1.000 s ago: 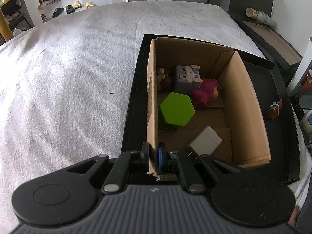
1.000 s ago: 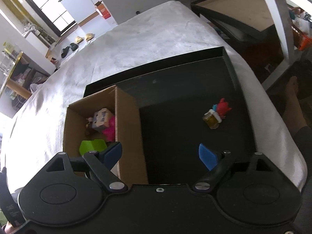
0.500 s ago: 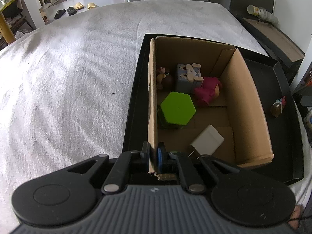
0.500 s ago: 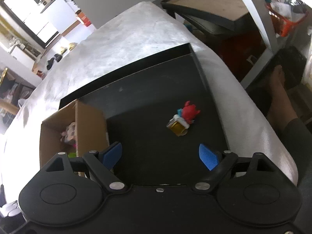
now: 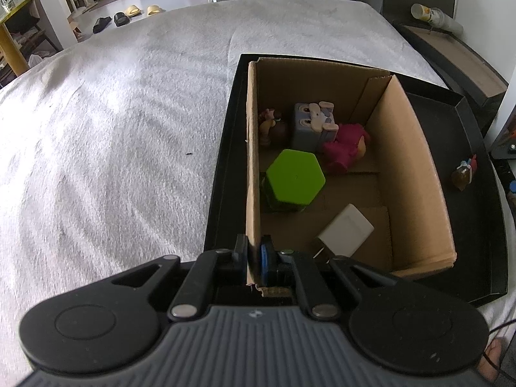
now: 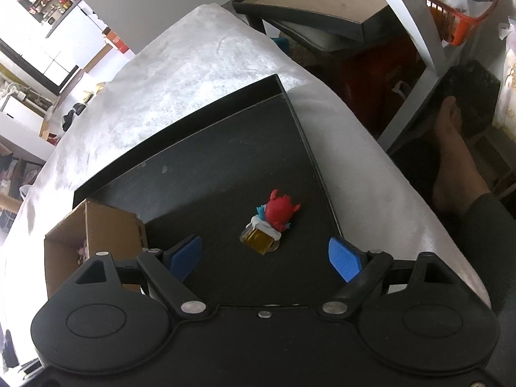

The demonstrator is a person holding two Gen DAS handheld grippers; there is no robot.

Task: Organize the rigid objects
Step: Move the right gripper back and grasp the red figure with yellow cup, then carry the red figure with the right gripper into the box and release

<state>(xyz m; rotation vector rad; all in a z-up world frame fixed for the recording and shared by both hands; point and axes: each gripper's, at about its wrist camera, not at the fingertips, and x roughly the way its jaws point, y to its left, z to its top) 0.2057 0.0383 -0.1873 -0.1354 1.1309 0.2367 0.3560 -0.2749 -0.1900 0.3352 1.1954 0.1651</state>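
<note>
Left wrist: hand-held gripper [image 5: 253, 259] pinches cardboard box [image 5: 253, 174] wall.

The left gripper [image 5: 253, 259] is clamped tight with its fingers nearly together, while the right gripper [image 6: 264, 258] hangs spread wide, holding nothing.

Green hexagon block [image 5: 295, 179], black tray [image 6: 225, 161].

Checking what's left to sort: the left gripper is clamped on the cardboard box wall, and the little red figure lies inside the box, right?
Not quite. The left gripper does clamp the cardboard box wall, but the right wrist view shows the little red figure outside it, on the black tray.
</note>
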